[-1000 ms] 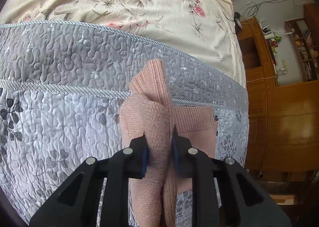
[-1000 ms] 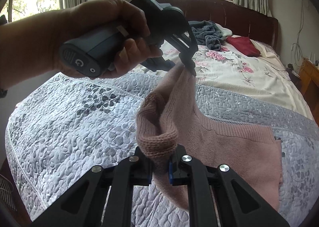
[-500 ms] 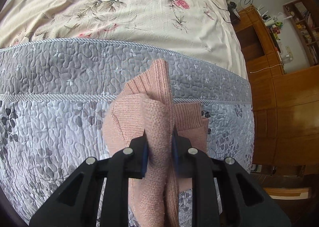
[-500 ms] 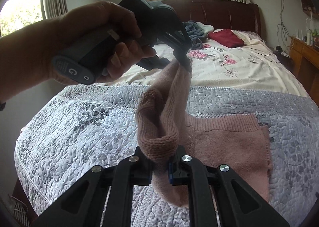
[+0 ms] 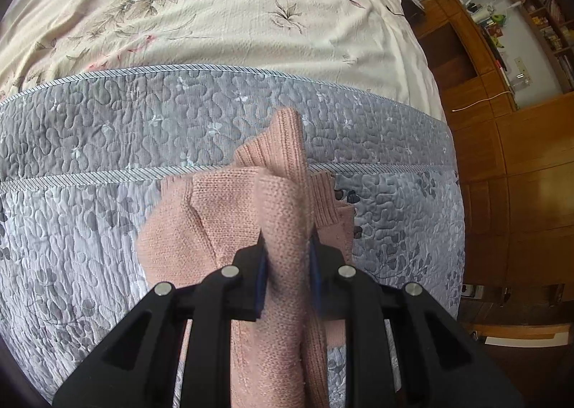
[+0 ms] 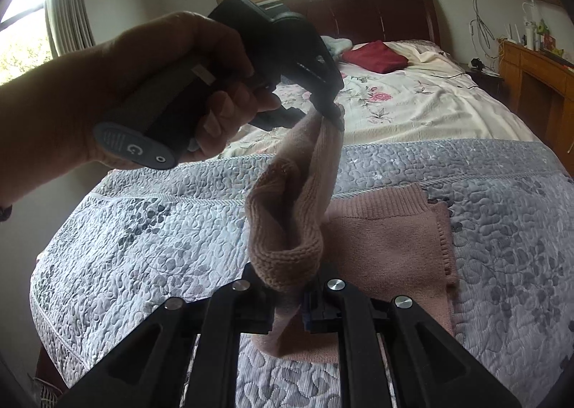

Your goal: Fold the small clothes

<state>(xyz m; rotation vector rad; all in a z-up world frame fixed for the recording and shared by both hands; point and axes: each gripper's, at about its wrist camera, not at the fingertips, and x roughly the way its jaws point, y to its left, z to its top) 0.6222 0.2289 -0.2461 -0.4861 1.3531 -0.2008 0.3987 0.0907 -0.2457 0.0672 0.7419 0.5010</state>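
Left gripper [image 5: 285,246] clamped on pink knit garment [image 5: 229,214], right gripper [image 6: 288,295] clamped on its rolled edge, above grey quilt [image 6: 143,228]

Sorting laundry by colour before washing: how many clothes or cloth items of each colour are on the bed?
Pink: 1, the knit sweater, shut in both claws
Dark red: 1, the folded cloth near the headboard
Pale blue: 1, the bundle beside it
Total: 3
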